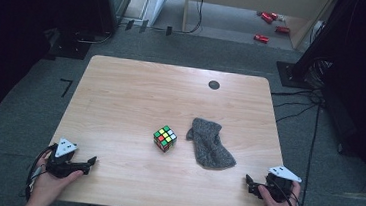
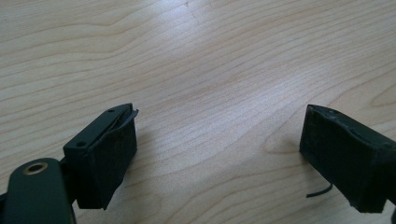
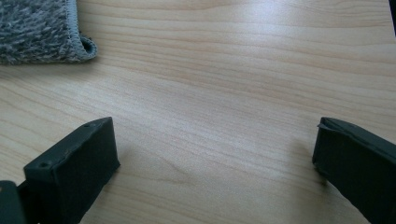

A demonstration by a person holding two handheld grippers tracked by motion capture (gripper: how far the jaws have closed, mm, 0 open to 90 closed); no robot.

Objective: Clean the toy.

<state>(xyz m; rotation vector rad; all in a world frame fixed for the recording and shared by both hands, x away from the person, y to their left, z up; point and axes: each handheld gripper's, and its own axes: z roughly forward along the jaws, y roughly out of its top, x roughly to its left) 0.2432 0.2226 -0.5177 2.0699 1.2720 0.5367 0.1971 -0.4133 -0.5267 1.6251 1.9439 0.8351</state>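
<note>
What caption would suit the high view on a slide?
Two hand-held grippers, left and right, rest open at the table's near corners, with a puzzle cube and grey sock between.

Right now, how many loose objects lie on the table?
2: a scrambled puzzle cube near the table's middle, and a grey sock just right of it. Nothing looks hidden.

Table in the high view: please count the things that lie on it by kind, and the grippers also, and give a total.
Puzzle cube: 1
Grey sock: 1
Grippers, left gripper and right gripper, both open with nothing between the jaws: 2
Total: 4
</note>
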